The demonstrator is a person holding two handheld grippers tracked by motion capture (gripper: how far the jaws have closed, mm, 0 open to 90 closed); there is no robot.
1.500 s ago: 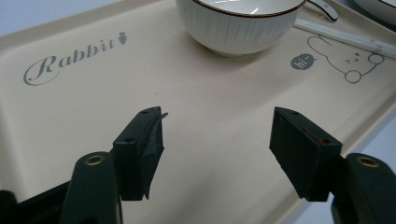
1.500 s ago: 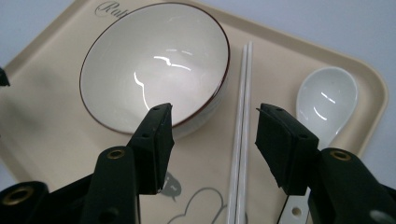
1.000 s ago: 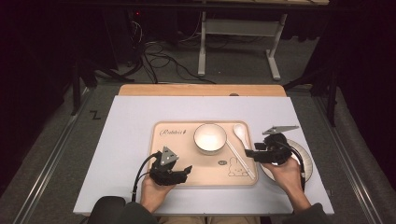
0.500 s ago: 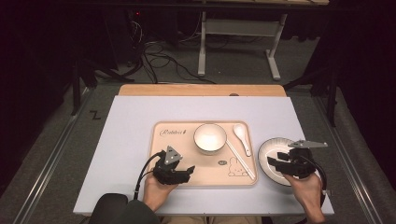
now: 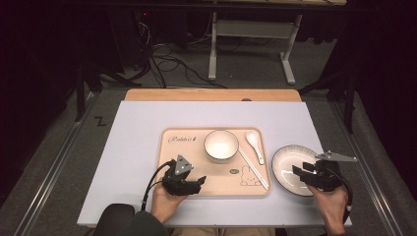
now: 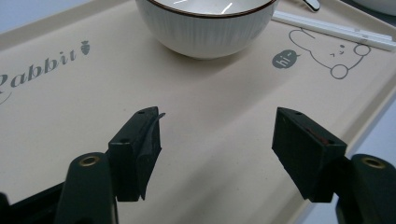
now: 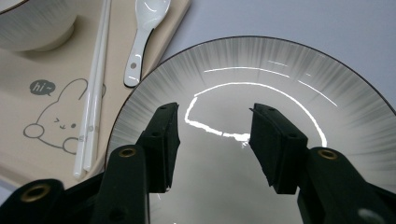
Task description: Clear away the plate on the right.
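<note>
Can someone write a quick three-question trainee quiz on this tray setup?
1. True or false: the white ribbed ceramic bowl stands on the beige rabbit-print tray.
2. Which thing does the right gripper hover over?
A. white ceramic spoon
B. grey-rimmed round plate
C. white chopsticks
3. Fill in: the plate lies on the table to the tray's ____ in the high view.

Key: 1 true; 2 B; 3 right.

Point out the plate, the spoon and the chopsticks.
plate [image 7: 289, 74], right gripper view, on its streaked far rim.
spoon [image 7: 152, 9], right gripper view, on its white bowl end.
chopsticks [image 7: 95, 88], right gripper view, on the middle of the pair.
</note>
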